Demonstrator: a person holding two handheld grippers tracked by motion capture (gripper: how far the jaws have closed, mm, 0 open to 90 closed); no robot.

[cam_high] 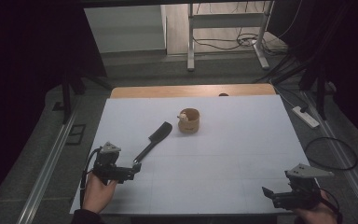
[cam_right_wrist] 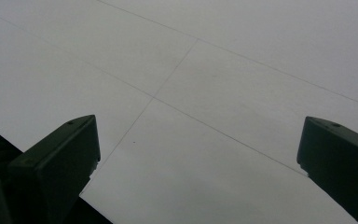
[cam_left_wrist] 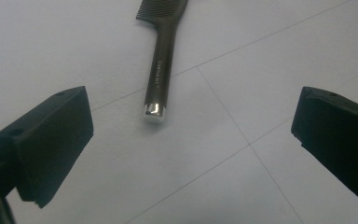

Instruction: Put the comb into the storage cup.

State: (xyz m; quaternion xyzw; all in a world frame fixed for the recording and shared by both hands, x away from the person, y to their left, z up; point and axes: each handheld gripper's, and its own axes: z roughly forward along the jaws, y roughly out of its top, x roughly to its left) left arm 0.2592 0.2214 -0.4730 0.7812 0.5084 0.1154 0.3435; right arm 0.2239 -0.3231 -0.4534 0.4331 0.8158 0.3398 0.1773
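The left claw (cam_high: 133,169) has its jaws spread wide apart, gripping nothing. The comb (cam_left_wrist: 161,65) lies flat on the white tabletop (cam_high: 223,154) just ahead of this claw, its shiny handle tip pointing back between the jaws, not touching them. Beyond the comb's toothed end stands a small wooden cup (cam_high: 189,120). The right claw (cam_high: 269,194) is also spread wide, well apart from the comb, over bare tabletop.

We are gripping two black two-jaw grippers, the left gripper (cam_high: 129,171) and the right gripper (cam_high: 266,192), each wearing a grey three-cornered plate and trailing a black cable.
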